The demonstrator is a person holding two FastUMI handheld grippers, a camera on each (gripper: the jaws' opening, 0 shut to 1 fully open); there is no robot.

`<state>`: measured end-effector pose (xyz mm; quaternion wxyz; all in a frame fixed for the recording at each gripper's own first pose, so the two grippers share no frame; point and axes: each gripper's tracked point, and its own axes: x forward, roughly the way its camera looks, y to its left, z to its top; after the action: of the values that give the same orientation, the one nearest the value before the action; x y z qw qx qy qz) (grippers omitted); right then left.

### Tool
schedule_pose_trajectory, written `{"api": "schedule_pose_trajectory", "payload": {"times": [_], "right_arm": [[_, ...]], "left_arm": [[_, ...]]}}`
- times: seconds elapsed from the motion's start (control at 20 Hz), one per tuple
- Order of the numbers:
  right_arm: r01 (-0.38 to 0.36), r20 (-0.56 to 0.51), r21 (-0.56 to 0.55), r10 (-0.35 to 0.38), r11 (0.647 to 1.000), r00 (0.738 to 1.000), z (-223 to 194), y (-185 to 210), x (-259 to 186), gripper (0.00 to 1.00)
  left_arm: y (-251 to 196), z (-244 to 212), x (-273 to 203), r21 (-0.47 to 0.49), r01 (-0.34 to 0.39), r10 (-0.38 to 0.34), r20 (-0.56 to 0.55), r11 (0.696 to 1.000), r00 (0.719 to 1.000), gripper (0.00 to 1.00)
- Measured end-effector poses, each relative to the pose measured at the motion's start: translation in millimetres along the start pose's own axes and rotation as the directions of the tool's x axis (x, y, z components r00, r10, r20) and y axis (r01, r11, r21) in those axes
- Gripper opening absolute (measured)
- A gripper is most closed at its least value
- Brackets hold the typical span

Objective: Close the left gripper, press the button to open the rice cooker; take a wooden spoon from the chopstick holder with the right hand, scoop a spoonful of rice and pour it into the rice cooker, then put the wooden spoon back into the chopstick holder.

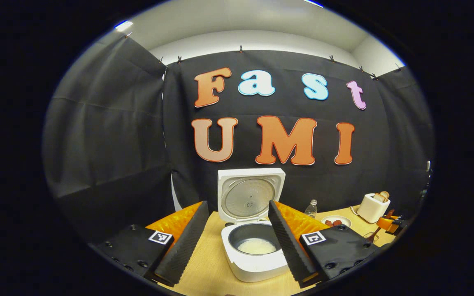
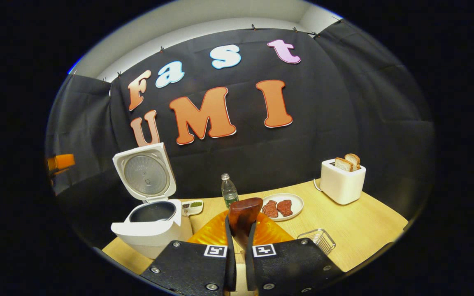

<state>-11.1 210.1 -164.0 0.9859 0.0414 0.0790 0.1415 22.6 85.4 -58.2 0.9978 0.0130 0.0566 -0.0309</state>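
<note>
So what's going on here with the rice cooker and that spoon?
A person works two handheld grippers at a table. The rice cooker stands with its lid up and white rice in the pot. The left gripper hangs open in front of it, holding nothing. The right gripper is shut on a wooden spoon, bowl end up, off to the cooker's right near a wire basket.

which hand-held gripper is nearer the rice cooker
Left. The left hand-held gripper frames the open rice cooker directly ahead; the right, holding the spoon, sits off beside it.
</note>
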Motion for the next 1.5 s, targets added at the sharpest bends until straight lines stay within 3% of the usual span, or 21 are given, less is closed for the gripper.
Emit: {"api": "schedule_pose_trajectory", "payload": {"times": [0.1,0.35,0.4,0.6,0.75,0.95,1.1,1.35,1.5], "right_arm": [[0.043,-0.019,-0.025,-0.044,0.999,0.999,-26,-2,10,0.08],[0.141,-0.079,-0.096,-0.149,0.985,0.986,-64,-10,14,0.08],[0.145,-0.098,-0.149,-0.161,0.978,0.982,-74,-13,12,0.08],[0.06,-0.13,-0.238,-0.092,0.969,0.987,-89,13,-1,0.08],[0.053,-0.157,-0.143,-0.076,0.988,0.985,-101,21,-14,0.09],[0.107,-0.169,0.133,-0.084,0.985,0.982,-104,20,-25,0.09],[0.127,-0.181,0.353,-0.065,0.927,0.981,-107,23,-27,0.08],[0.206,-0.217,0.518,-0.105,0.83,0.97,-112,12,-19,0.08],[0.234,-0.256,0.663,-0.078,0.711,0.963,-118,9,-12,0.08]], "left_arm": [[3,0,8,0.014,0.043,-0.043,-0.008,0.999,0.999,0.98],[16,11,20,0.02,0.067,-0.066,-0.014,0.998,0.998,0.99],[19,11,22,0.029,0.064,-0.063,-0.022,0.998,0.998,0.99],[26,10,22,0.01,0.043,-0.043,-0.041,0.999,0.998,0.98],[33,7,24,-0.005,0.021,-0.022,-0.052,1.0,0.998,0.99],[34,18,17,-0.013,0.036,-0.036,-0.027,0.999,0.999,0.99],[39,20,14,-0.013,0.038,-0.039,-0.02,0.999,0.999,0.99],[45,19,9,-0.025,0.043,-0.043,-0.024,0.999,0.999,0.99],[45,20,8,-0.047,0.048,-0.05,-0.029,0.998,0.998,0.99]]}}
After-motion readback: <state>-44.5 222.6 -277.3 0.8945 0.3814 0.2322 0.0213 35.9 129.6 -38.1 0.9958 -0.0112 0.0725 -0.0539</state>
